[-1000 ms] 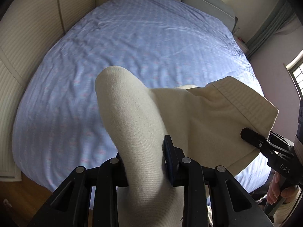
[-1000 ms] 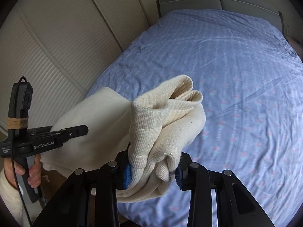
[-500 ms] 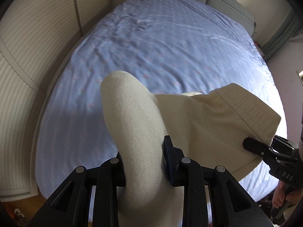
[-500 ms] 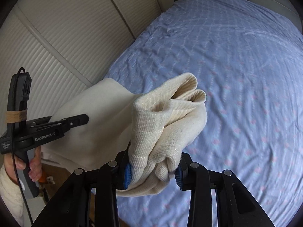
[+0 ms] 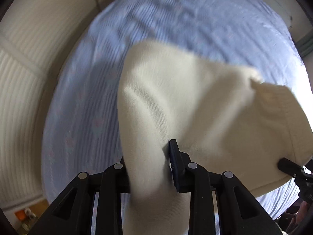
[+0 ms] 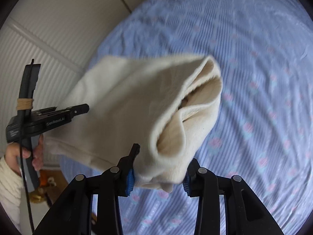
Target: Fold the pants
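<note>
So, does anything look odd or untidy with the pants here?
Yes: the pants end in the right gripper is bunched in crumpled layers, not flat. Its jaws have just been opening, with cloth between them.

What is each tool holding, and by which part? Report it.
Both hold the cream pants: the left tool clamps a rolled fold of cloth, the right tool a bunched open end.
</note>
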Motion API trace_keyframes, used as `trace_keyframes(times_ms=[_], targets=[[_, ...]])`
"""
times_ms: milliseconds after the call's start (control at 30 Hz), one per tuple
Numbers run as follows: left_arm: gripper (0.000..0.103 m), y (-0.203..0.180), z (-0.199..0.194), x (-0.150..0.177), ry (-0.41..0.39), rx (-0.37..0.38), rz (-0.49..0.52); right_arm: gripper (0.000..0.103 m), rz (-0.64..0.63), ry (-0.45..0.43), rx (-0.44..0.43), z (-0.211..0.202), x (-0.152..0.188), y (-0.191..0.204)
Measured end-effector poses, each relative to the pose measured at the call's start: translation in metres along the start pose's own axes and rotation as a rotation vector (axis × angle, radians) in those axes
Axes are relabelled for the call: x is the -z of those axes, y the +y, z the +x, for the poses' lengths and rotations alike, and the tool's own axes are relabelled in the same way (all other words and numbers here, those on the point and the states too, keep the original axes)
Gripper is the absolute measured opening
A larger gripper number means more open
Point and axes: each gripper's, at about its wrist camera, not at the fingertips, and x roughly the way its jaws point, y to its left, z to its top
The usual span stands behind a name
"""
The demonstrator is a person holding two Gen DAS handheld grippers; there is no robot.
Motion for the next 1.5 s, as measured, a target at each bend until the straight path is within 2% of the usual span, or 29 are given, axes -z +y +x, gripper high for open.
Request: trace_keyframes(times_ms=[67, 167, 300, 433, 533, 600, 667, 767, 967, 1033, 1133, 1267, 1500], targets=[[0.028, 0.009, 0.011, 0.012, 0.018, -0.008, -0.023, 0.042, 0.024, 0.046, 0.001, 0.014, 0.010, -0.006], [0.031, 0.017, 0.010, 0.023, 0.005, 0.000, -0.054, 0.044, 0.100, 0.093, -0.031, 0.029, 0.017, -0.027], [0.038, 0.008, 0.003, 0.036, 0.000, -0.094, 0.012, 0.053, 0.196, 0.134, -0.067, 0.033, 0.023, -0.051], [0.042, -0.002, -0.009, 0.061, -0.003, -0.142, 0.033, 0.072, 0.111, 0.101, 0.032, 0.018, 0.028, -0.057], [0.047, -0.010, -0.016, 0.084, -0.003, -0.156, 0.032, 0.073, 0.079, 0.107, 0.044, 0.009, 0.035, -0.061], [0.047, -0.015, -0.023, 0.097, 0.004, -0.176, 0.007, 0.073, 0.074, 0.094, 0.105, 0.000, 0.038, -0.069], [0.047, -0.023, -0.036, 0.113, -0.006, -0.172, -0.018, 0.073, 0.080, 0.073, 0.126, -0.018, 0.051, -0.077], [0.049, -0.052, -0.068, 0.139, -0.068, -0.171, -0.010, 0.073, 0.035, 0.012, 0.146, -0.057, 0.075, -0.086], [0.074, -0.137, -0.150, 0.194, -0.227, -0.105, 0.026, 0.079, 0.025, -0.101, 0.132, -0.151, 0.139, -0.109], [0.082, -0.165, -0.172, 0.206, -0.267, -0.083, 0.040, 0.084, 0.049, -0.133, 0.125, -0.183, 0.161, -0.122], [0.089, -0.206, -0.199, 0.219, -0.300, -0.068, 0.061, 0.089, 0.081, -0.180, 0.136, -0.224, 0.196, -0.140], [0.092, -0.264, -0.229, 0.240, -0.321, -0.028, 0.099, 0.094, 0.110, -0.241, 0.191, -0.277, 0.237, -0.163], [0.098, -0.344, -0.274, 0.279, -0.376, 0.036, 0.142, 0.094, 0.158, -0.319, 0.209, -0.352, 0.304, -0.194]])
